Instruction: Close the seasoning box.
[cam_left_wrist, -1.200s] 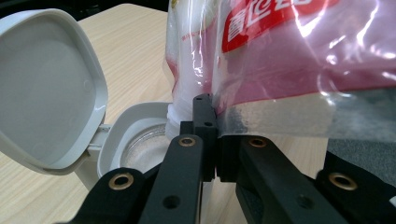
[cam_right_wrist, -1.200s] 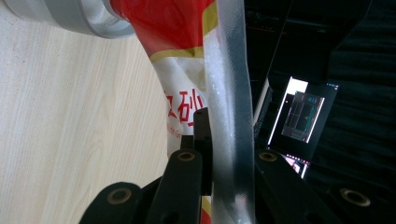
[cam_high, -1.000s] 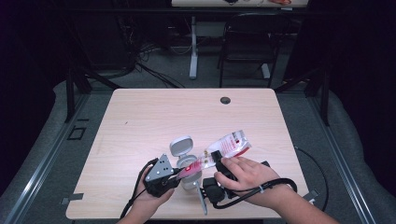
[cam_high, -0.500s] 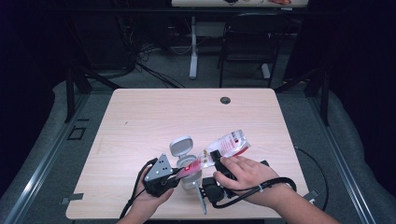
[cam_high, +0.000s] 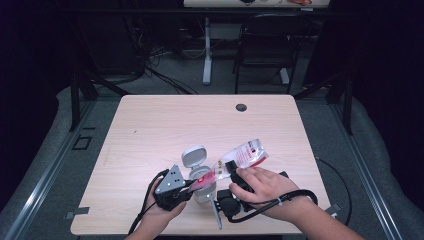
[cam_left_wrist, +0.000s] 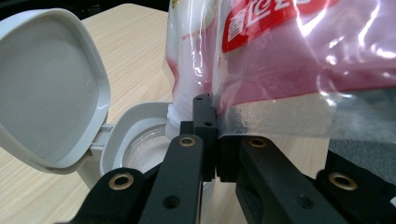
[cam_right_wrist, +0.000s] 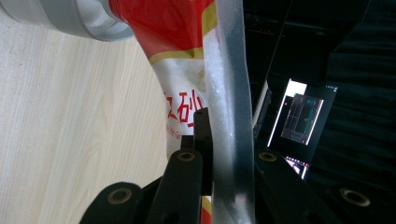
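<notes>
The bag (cam_high: 243, 156), clear plastic with a red and white label and white grains inside, hung tilted above the front middle of the worktop (cam_high: 150, 125), its low end over the open jar (cam_high: 204, 187). White characters stood on a red band in the left gripper view, cut off by the picture's edge and not fully readable; in the right gripper view a red "砂" showed on the white part, with small print too fine to read. The left gripper (cam_left_wrist: 217, 140) was clamped on the bag's low edge just above the jar mouth. The right gripper (cam_right_wrist: 224, 140) pinched the bag's clear sealed edge higher up. The jar's grey lid (cam_left_wrist: 46, 88) stood flipped back on its hinge. A round hole (cam_high: 241, 107) lay near the worktop's far edge.
</notes>
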